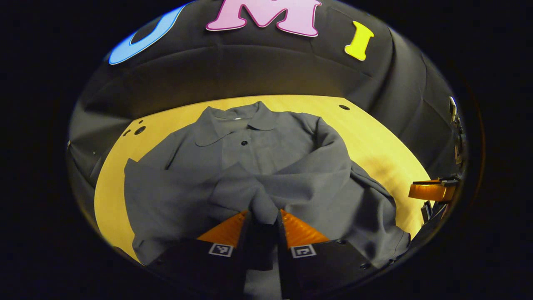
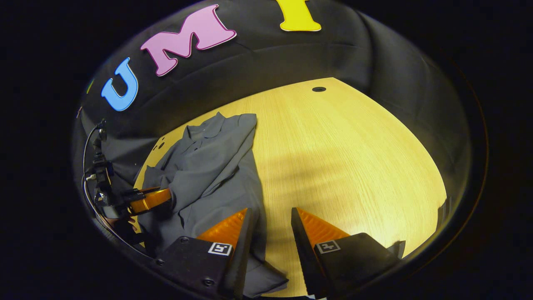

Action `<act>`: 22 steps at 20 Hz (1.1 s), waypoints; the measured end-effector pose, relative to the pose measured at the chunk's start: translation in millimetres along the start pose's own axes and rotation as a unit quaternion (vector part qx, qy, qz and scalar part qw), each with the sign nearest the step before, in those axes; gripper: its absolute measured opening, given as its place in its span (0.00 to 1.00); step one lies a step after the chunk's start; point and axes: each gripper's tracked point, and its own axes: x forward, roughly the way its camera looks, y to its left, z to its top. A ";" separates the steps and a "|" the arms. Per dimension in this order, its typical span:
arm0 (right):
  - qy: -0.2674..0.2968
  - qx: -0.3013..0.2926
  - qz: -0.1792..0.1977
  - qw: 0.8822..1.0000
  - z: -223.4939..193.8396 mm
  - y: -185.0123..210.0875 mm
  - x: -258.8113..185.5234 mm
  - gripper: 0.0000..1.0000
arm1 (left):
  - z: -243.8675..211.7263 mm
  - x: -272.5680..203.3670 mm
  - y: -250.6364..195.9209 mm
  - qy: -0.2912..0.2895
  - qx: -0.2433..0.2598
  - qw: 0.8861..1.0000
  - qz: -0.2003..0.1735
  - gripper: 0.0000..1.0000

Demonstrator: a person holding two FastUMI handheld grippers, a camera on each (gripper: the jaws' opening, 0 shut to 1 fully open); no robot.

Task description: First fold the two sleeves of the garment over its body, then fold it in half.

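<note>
Left gripper view: shirt (image 1: 266, 166) lies just ahead on the table (image 1: 374, 137), one sleeve (image 1: 308, 175) folded across its body, the left gripper (image 1: 263, 221) clamped on cloth. Right gripper (image 2: 270, 221) hovers apart beside the hem. Halving fold remains.

Garment (image 1: 266, 166) matt grey woven cloth; table (image 2: 345, 158) smooth pale wood-grain.

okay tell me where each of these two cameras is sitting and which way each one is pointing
Left gripper view: rides on the left gripper, facing the collar end of the shirt along the table; its own fingers pinch a cloth fold.
Right gripper view: rides on the right gripper, at the shirt's right edge, looking along bare table toward the wall; its own fingers are spread.
Shared: shirt, table, and each shows the other gripper at its edge.
</note>
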 end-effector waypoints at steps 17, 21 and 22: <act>0.019 -0.026 -0.010 0.999 -53.8 26.7 -57.6 0.91 | -39.2 -147.6 40.8 -0.037 -0.010 0.998 -0.048 0.95; 0.043 -0.056 -0.020 0.997 -80.2 28.0 -61.5 0.95 | -81.3 -164.5 78.6 -0.005 -0.011 1.000 -0.019 0.95; 0.048 -0.064 -0.021 0.997 -85.7 28.3 -62.3 0.95 | -93.1 -167.3 85.2 0.004 -0.012 1.000 -0.013 0.95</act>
